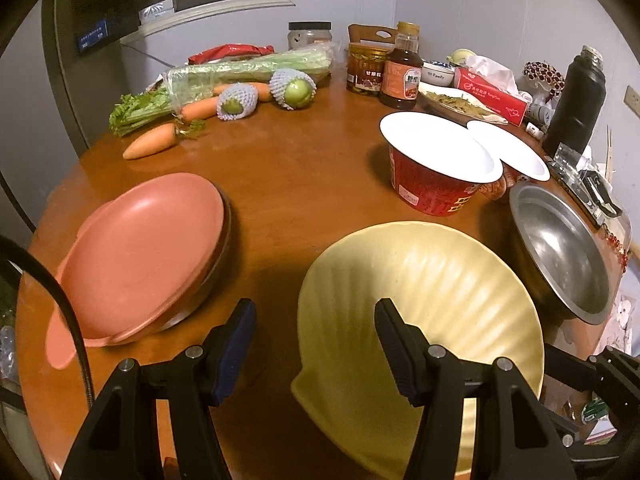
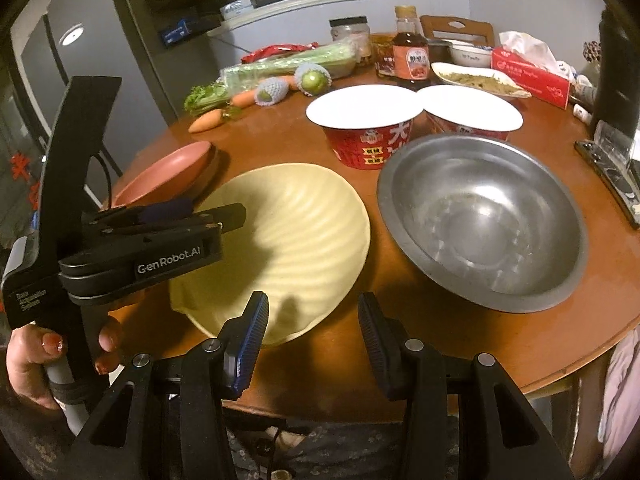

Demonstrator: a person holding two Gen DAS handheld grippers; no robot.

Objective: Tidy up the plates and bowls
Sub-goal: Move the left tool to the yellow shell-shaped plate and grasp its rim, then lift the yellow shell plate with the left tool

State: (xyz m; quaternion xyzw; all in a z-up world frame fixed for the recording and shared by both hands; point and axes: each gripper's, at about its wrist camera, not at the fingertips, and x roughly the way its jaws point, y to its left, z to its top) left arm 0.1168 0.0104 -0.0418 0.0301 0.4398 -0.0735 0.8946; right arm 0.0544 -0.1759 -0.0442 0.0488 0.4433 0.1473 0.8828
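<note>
**Operator:** Since the yellow bowl (image 1: 432, 300) sits at the near edge of the table (image 1: 304, 176), right in front of both tools, I read it as the piece to move, and I use it as my landmark. My left gripper (image 1: 316, 344) hangs wide open with one finger over the bowl's inside and the other outside its left rim, so it straddles the wall without holding anything.

**Colleague:** And the right one?

**Operator:** The right gripper (image 2: 312, 336) is also spread open and empty, low over the table edge just off the bowl's near rim. I judge it is kept back to leave the left tool room.

**Colleague:** Where would the bowl go?

**Operator:** To its right, close beside it, is the steel bowl (image 2: 484, 220), wide and empty, a likely nest. To its left lies the pink plate (image 1: 140, 256); it seems to rest on a darker metal dish, though the wrist view is too dim for me to be sure. Behind the bowl stand two red noodle cups (image 2: 368, 136) with white lids.

**Colleague:** How does the bowl look?

**Operator:** Pale yellow, matte, with swirling ribs and a wavy rim. It tilts, its far rim higher, and it looks clean inside.
</note>
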